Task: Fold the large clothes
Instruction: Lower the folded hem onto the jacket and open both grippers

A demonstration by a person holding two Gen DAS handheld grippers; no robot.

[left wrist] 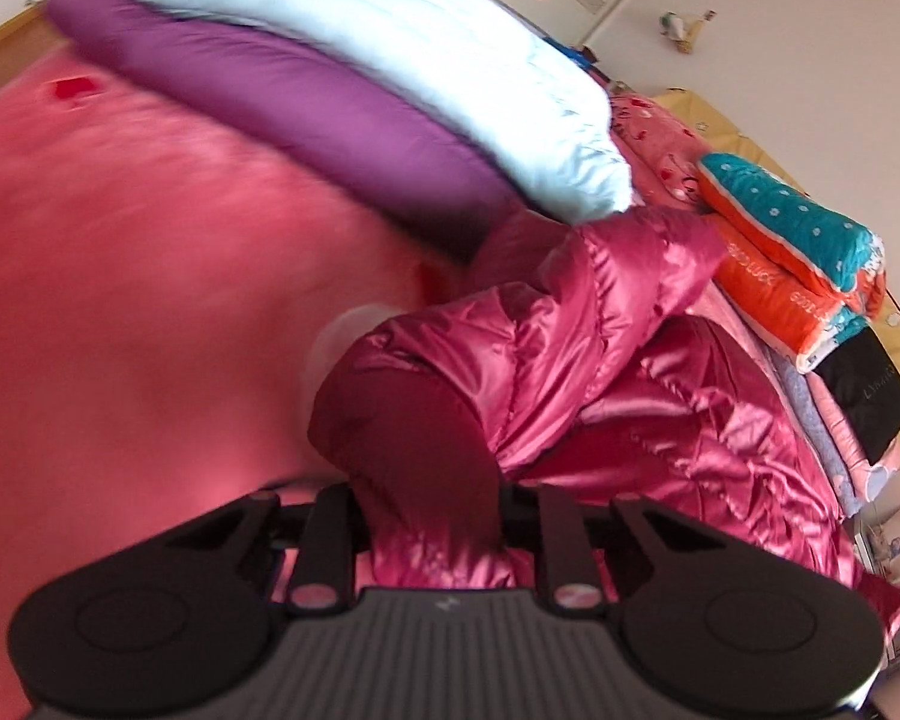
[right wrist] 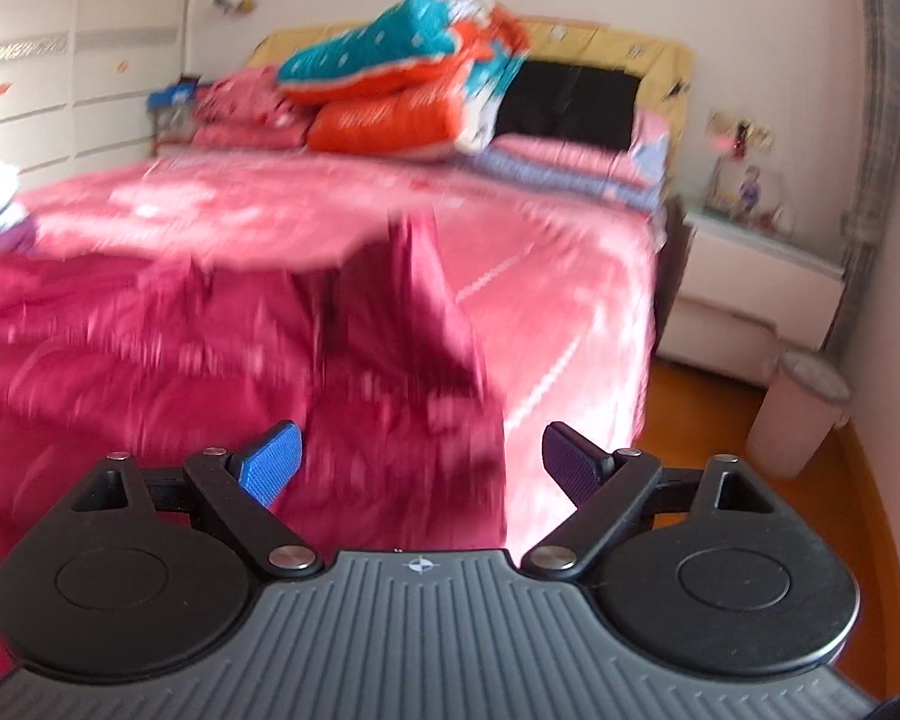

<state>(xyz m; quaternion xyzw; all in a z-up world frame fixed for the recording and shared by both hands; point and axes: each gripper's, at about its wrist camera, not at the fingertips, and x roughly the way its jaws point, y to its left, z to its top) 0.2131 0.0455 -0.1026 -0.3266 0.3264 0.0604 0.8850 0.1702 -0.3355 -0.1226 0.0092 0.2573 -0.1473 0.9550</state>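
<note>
on the pink-covered bed (right wrist: 570,300), the left hand-held gripper (left wrist: 429,516) pinches a shiny magenta quilted down jacket (left wrist: 570,360) to lift its edge; the right hand-held gripper (right wrist: 420,468) hangs spread, ready.

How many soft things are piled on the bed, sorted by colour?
Shiny magenta puffer jacket: 1
Purple duvet: 1
Pale blue duvet: 1
Teal and orange folded quilt: 1
Pink patterned folded blanket: 1
Black folded cloth: 1
Total: 6
</note>
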